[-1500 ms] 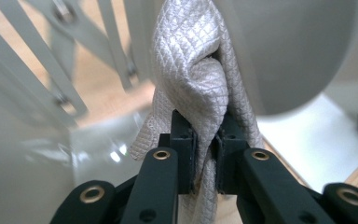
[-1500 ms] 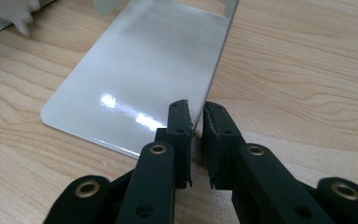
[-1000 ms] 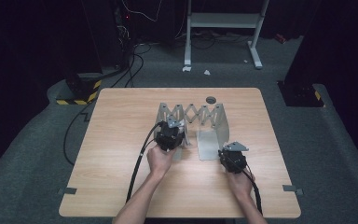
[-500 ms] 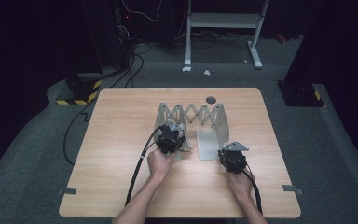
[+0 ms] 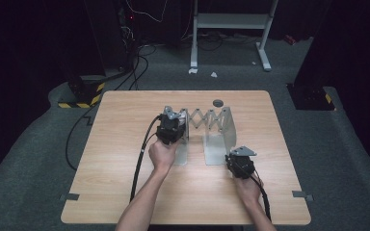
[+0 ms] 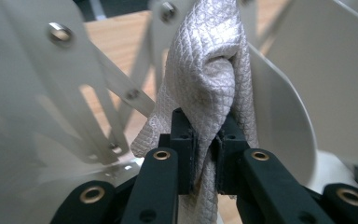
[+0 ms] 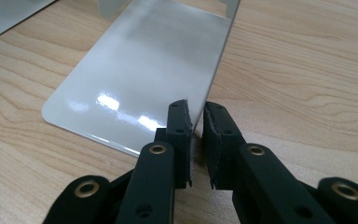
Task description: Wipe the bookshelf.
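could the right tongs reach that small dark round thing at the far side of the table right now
Probably not as they stand: the right tongs are shut on the rack's base plate at the near side, and the expanding rack stands between them and the dark disc.

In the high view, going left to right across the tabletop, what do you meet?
Left gripper at the left end plate of the rack → scissor lattice of the expanding rack → small dark disc on the table → right end plate → right gripper at the base plate's corner.
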The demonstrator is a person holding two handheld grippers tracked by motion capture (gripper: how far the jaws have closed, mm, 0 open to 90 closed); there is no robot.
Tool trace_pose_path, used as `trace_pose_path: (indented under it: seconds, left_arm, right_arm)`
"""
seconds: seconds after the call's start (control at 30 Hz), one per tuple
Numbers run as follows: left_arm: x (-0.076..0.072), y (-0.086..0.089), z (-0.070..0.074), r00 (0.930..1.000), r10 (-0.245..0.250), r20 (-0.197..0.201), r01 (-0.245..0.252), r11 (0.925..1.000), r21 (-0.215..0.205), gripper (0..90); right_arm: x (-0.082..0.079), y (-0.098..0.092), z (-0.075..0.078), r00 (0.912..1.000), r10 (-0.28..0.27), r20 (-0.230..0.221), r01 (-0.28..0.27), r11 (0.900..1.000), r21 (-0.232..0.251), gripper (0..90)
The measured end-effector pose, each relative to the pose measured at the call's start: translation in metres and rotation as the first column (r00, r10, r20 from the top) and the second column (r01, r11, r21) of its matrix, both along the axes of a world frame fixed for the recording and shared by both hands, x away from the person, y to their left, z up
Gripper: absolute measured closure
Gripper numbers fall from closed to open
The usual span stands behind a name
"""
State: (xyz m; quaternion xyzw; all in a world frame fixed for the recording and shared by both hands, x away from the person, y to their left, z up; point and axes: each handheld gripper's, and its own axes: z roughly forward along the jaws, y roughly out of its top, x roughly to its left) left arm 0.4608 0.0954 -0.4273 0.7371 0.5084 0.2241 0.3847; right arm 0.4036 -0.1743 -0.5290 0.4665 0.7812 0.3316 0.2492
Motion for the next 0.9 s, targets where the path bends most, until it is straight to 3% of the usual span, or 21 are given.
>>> trace_pose_path:
  seconds: [0.37,0.77,0.9]
  left_arm:
    - [0.010,0.017,0.004,0.9984,0.056,0.006,-0.056,0.9984,-0.009,80.6]
    - [0.020,0.008,-0.035,0.9963,0.046,-0.073,-0.039,0.9951,0.090,80.8]
    - [0.019,0.010,-0.029,0.9973,0.039,-0.063,-0.034,0.9962,0.080,80.8]
  right_arm:
    - [0.000,0.000,0.000,1.0000,0.002,-0.003,-0.002,1.000,0.005,81.6]
    - [0.000,0.000,0.000,1.0000,0.005,-0.005,-0.005,1.000,0.008,81.7]
    - [0.000,-0.001,0.000,1.0000,0.007,-0.006,-0.007,1.000,0.010,81.6]
